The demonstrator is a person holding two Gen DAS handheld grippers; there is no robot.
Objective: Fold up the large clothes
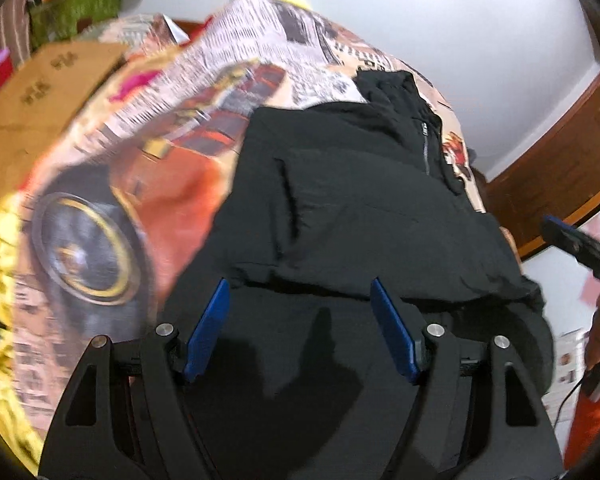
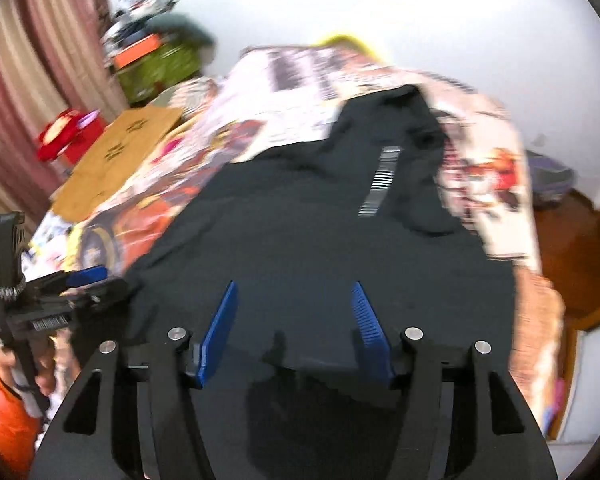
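Note:
A large black zip-up garment [image 1: 360, 208] lies spread on a bed covered by a colourful car-print sheet [image 1: 148, 168]. Its zipper [image 1: 425, 148] runs near the far right. My left gripper [image 1: 300, 288] is open, its blue pads apart over the garment's near hem, holding nothing. In the right wrist view the same black garment [image 2: 320, 232] fills the middle, its zipper [image 2: 382, 180] blurred. My right gripper [image 2: 294, 290] is open and empty above the near edge. The left gripper [image 2: 80, 276] shows at the far left there; the right gripper [image 1: 572, 236] shows at the right edge of the left wrist view.
A brown cardboard sheet [image 2: 120, 160] lies on the bed's left side. A red container [image 2: 66, 136], a green box [image 2: 160, 68] and striped curtains [image 2: 32, 80] stand at the left. A white wall [image 2: 460, 20] is behind, and wooden floor [image 2: 572, 248] lies at the right.

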